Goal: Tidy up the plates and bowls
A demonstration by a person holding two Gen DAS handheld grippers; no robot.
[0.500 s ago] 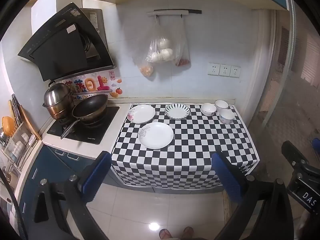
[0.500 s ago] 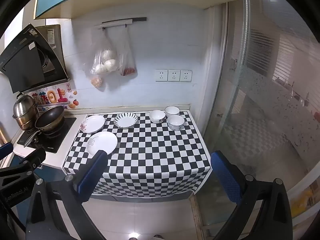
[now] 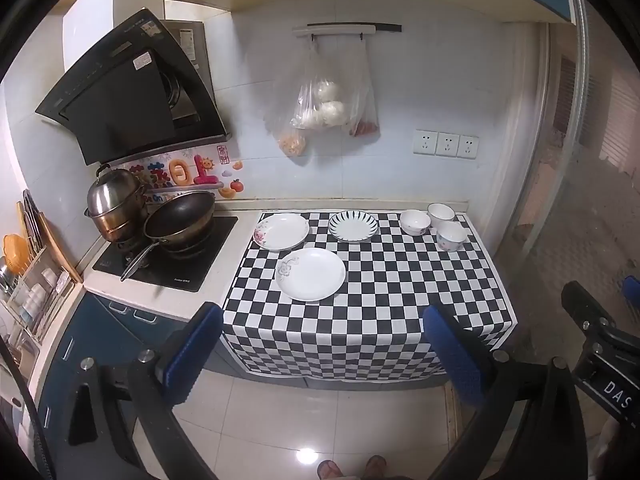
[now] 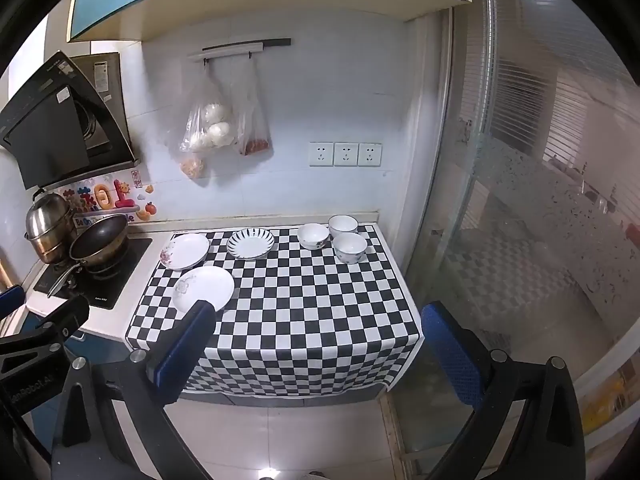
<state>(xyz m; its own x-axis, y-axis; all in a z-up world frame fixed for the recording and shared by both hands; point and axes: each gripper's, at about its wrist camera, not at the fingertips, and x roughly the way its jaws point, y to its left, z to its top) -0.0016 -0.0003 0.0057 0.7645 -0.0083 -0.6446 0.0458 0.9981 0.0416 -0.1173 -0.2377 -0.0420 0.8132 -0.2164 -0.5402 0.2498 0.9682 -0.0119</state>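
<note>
On the checkered cloth (image 3: 372, 300) lie three plates: a white one with a grey flower (image 3: 311, 274) nearest, a floral one (image 3: 281, 231) at the back left, a blue-striped one (image 3: 353, 225) at the back middle. Three small bowls (image 3: 415, 222) (image 3: 441, 213) (image 3: 451, 236) cluster at the back right. The same plates (image 4: 203, 288) (image 4: 185, 251) (image 4: 251, 243) and bowls (image 4: 313, 236) (image 4: 343, 224) (image 4: 350, 247) show in the right wrist view. My left gripper (image 3: 322, 336) and right gripper (image 4: 316, 336) both hang open and empty, well short of the counter's front edge.
A wok (image 3: 180, 220) and a steel pot (image 3: 116, 204) sit on the hob left of the cloth, under a black hood (image 3: 132, 92). Food bags (image 3: 324, 112) hang on the wall. A dish rack (image 3: 28, 292) stands far left. A glass door (image 4: 520, 220) closes the right side.
</note>
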